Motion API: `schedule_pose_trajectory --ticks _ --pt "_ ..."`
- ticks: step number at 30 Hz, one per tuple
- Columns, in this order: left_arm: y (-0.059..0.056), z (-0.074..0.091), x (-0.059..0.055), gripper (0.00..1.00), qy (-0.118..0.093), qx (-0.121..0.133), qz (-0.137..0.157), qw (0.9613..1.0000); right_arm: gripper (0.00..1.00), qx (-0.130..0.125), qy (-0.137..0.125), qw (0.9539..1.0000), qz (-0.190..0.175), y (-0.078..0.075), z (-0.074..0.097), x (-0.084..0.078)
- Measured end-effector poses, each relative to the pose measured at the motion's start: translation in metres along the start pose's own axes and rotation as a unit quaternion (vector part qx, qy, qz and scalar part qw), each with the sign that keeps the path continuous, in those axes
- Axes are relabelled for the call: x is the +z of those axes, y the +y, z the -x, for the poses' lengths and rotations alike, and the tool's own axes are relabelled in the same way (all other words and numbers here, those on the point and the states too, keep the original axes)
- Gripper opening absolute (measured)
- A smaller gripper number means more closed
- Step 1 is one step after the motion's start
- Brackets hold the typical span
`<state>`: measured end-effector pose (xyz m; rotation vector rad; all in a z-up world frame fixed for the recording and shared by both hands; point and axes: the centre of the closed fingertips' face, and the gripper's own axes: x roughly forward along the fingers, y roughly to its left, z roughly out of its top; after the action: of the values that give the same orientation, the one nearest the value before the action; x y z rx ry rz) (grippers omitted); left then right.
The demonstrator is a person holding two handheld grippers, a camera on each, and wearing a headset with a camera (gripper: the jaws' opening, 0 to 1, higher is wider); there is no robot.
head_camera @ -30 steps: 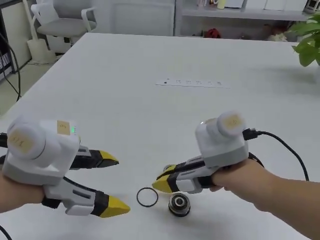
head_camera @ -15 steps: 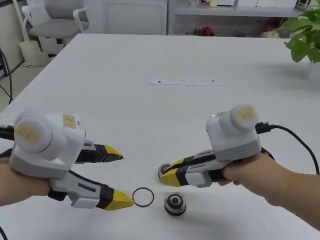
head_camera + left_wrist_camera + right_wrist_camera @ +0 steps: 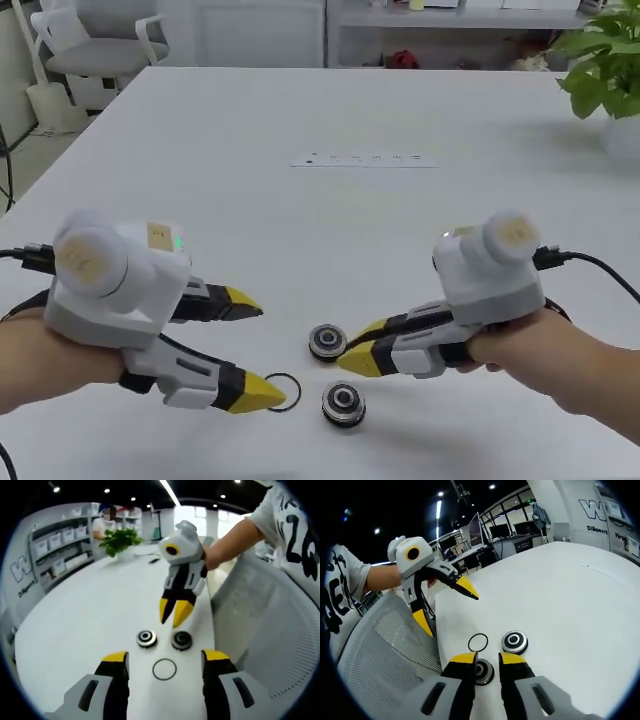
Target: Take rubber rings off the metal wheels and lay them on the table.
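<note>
Two metal wheels lie on the white table (image 3: 330,230): one (image 3: 327,341) (image 3: 146,638) (image 3: 515,641) farther out, the other (image 3: 343,403) (image 3: 181,640) (image 3: 482,671) nearer the front edge. A thin black rubber ring (image 3: 285,391) (image 3: 164,669) (image 3: 478,642) lies flat to their left. My left gripper (image 3: 258,348) (image 3: 165,656) is wide open, its lower tip over the ring's left edge. My right gripper (image 3: 355,360) (image 3: 488,658) hovers between the wheels, jaws a narrow gap apart, holding nothing. Each gripper appears in the other's view: right (image 3: 173,615), left (image 3: 449,612).
A flush socket strip (image 3: 365,159) sits mid-table. A potted plant (image 3: 598,60) stands at the far right edge and an office chair (image 3: 90,40) behind the far left corner. A black cable (image 3: 600,272) trails from the right gripper. A mesh chair back (image 3: 270,630) is beside the near edge.
The right gripper drew back to the right, leaving the farther wheel lying free at its tip. The left gripper moved right until its lower tip overlaps the ring.
</note>
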<state>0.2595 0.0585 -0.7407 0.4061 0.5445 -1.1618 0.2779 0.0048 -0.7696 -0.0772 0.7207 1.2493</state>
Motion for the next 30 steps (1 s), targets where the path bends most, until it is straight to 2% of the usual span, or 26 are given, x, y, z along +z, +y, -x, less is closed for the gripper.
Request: schedule_pose_trajectory --ticks 12,16,30 --pt "-0.010 -0.017 0.005 0.56 0.009 -0.022 -0.010 0.9997 0.14 0.007 0.014 0.9998 0.012 0.000 0.006 -0.019" --pt "-0.011 -0.023 0.004 0.54 0.016 -0.032 -0.013 0.9993 0.15 0.012 0.014 0.9997 0.013 0.001 0.006 -0.023" --pt "-0.020 -0.043 -0.002 0.48 0.030 -0.057 -0.012 0.9978 0.19 0.032 0.027 0.9969 0.066 0.004 0.002 -0.039"
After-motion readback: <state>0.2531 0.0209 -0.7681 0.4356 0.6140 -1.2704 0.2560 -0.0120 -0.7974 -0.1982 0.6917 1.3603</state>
